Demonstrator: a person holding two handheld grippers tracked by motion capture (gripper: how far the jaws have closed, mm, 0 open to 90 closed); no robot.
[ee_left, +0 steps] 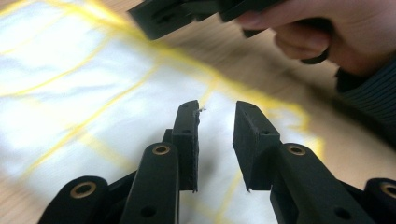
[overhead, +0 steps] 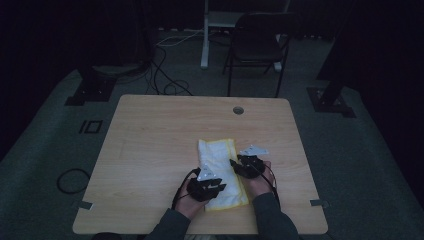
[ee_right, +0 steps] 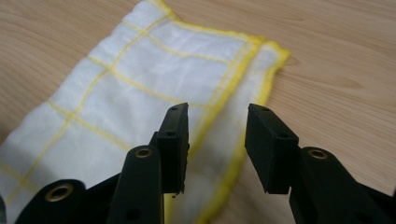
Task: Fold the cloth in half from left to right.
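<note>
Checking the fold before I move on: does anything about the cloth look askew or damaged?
Slightly askew: the folded white cloth has yellow-trimmed edges that don't line up at the far corner, where one layer peeks past the other. No tear or stain shows. It lies flat on the wooden table.

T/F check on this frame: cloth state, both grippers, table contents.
1. The white cloth with yellow lines lies folded on the wooden table. True.
2. The left gripper is clamped on the cloth. False: its jaws stand apart, nothing pinched.
3. The right gripper is open above the cloth's yellow edge. True.
4. A bowl sits beside the cloth. False: there is none.
</note>
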